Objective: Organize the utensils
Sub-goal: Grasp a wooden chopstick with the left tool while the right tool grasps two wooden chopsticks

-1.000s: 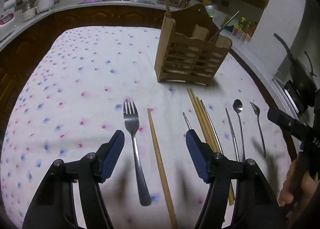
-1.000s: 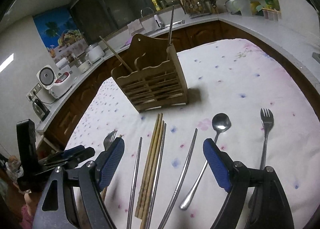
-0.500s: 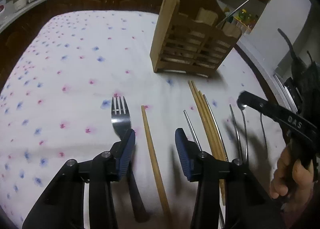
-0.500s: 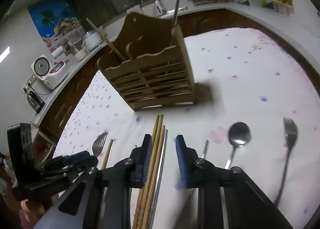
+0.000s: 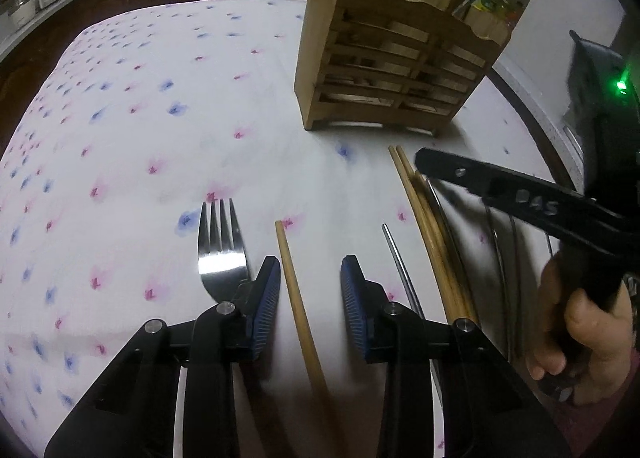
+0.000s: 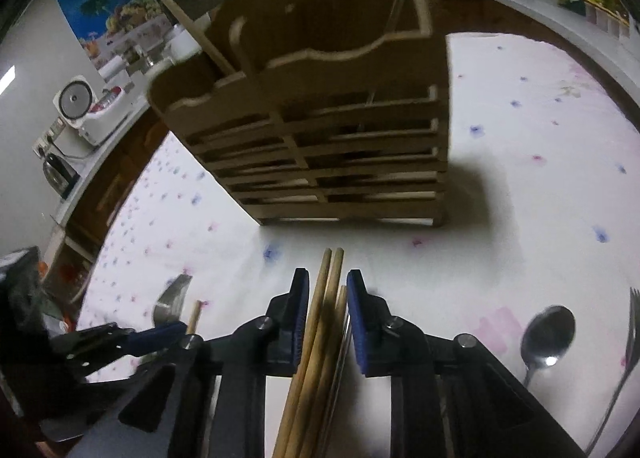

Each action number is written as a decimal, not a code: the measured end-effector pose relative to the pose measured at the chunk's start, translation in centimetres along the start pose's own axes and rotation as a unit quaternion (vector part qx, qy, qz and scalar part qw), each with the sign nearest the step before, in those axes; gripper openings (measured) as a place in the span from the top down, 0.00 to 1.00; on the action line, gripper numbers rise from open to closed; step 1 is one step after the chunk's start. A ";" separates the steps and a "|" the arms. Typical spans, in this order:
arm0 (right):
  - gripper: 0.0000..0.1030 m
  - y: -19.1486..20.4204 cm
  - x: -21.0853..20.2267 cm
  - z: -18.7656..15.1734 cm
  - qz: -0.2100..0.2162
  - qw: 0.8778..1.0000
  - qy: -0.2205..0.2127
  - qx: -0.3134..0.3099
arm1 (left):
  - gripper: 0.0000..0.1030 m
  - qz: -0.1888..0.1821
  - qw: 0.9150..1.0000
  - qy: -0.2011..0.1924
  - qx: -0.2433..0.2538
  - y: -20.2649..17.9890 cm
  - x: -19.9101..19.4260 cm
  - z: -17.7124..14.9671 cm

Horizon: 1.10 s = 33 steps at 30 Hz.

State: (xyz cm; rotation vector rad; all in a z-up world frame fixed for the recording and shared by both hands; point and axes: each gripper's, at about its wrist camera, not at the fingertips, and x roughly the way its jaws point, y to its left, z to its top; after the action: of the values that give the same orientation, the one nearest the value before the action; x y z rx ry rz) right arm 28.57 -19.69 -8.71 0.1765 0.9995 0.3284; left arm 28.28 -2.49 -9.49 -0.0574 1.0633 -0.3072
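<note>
Left hand-held gripper [image 5: 308, 294] low over the flowered cloth [image 5: 140, 98] on the counter, jaws just closing and now narrow, astride a single wooden chopstick [image 5: 298, 298]; blue pads apparently not yet pressing it, a gap on the right side at least. Fork [image 5: 220, 254] just beside the left finger, tines pointing away, handle hidden under the gripper body. One metal chopstick [image 5: 398, 262] just right of the right finger. Right hand-held gripper [image 6: 327, 312] also just closing, jaws narrow around a bundle of wooden chopsticks [image 6: 324, 322] lying side by side, a metal one against the bundle's right edge; pads very close to the outer sticks, contact impossible to tell. Wooden caddy [image 6: 320, 130] upright beyond the chopstick tips, well apart from them, slatted front facing the cameras, a wooden stick leaning out of its left compartment. Spoon [image 6: 548, 338] and second fork [image 6: 628, 334] on the cloth to the right of the bundle, apart from each other. Fingers of a hand [image 5: 580, 322] wrapped round the right gripper's handle, seen from the left wrist.
</note>
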 end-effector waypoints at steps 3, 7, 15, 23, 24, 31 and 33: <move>0.85 -0.1 0.9 0.0 -0.007 1.000 0.010 -0.005 | 0.71 0.003 1.000 0.001 0.005 -0.1 0.2 0.3; 0.85 0.1 1.1 0.3 -0.013 1.000 0.010 -0.011 | 0.89 0.031 0.999 0.004 0.018 -0.5 0.6 0.6; 0.91 0.7 1.1 0.6 -0.030 0.999 0.007 -0.028 | 0.95 0.035 0.999 -0.006 0.019 -0.6 0.9 0.7; 0.92 -0.7 -3.0 0.4 0.020 1.000 -0.019 0.004 | 0.96 -0.003 1.000 -0.022 -0.007 -0.5 -1.1 0.4; 0.92 -0.6 -3.3 0.4 0.022 1.000 -0.021 0.005 | 0.96 -0.009 1.000 -0.027 -0.009 -0.6 -1.7 0.3; 0.91 -1.7 -4.2 0.4 0.029 0.999 -0.032 0.029 | 0.96 -0.024 0.998 -0.053 -0.010 -1.2 -4.7 -0.1; 0.92 -0.3 -4.5 0.2 0.033 0.998 -0.044 0.029 | 0.96 -0.027 0.998 -0.062 -0.011 -1.2 -5.7 -0.2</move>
State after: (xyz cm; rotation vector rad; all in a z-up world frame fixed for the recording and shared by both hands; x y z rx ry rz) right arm 26.55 -21.49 -5.17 0.2743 0.9186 0.3498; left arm 25.32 -2.04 -4.48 -0.1243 0.9423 -0.3371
